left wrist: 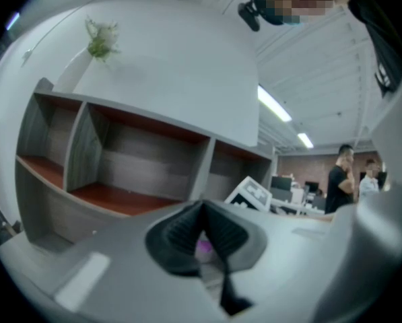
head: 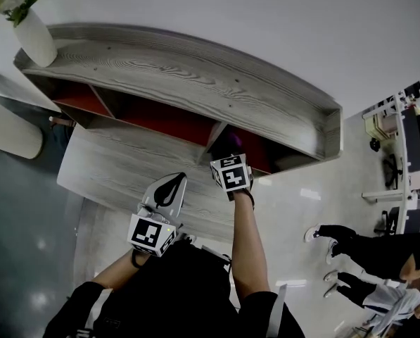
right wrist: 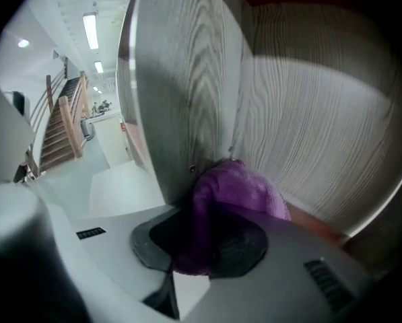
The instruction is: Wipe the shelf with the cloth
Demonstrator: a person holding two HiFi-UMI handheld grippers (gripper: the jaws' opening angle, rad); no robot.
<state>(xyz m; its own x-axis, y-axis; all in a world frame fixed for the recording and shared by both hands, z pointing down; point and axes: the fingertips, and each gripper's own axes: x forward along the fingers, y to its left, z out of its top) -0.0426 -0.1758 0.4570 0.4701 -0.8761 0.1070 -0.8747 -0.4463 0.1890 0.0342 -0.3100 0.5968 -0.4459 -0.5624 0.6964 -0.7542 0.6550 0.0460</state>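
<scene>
Head view: grey wood-grain shelf (head: 195,76), open compartments with red floors, a white vase (head: 35,37) on its top board at the far left end, and a wide lower ledge (head: 125,160) below. The right gripper (head: 231,171) reaches into a compartment right of centre, with the purple cloth (head: 227,144) at its nose, just inside the opening beside an upright divider (head: 215,134). The left gripper (head: 173,183) hangs over the ledge, clear of the shelf. A bystander (head: 364,248) stands well off to the right. Left gripper view: left gripper (left wrist: 202,214), jaws pressed together at the tips, carrying nothing; a small pinkish speck behind them cannot be identified. The two left compartments (left wrist: 120,160) look open and unobstructed, and the right gripper's marker cube (left wrist: 254,194) is near the third. Right gripper view: right gripper (right wrist: 204,237) pinching the purple cloth (right wrist: 238,194), whose bunched end is pushed into the corner where the divider (right wrist: 180,79) meets the back panel (right wrist: 308,113); a red strip of floor (right wrist: 325,229) sits just below. Step judged: wiping under way, in one compartment's inner corner. Next move, as a judgement: draw the cloth out of the corner, along the back panel or floor, with pressure on. Room: tight on the divider side and overhead, open towards the front edge and the far side of the compartment.
</scene>
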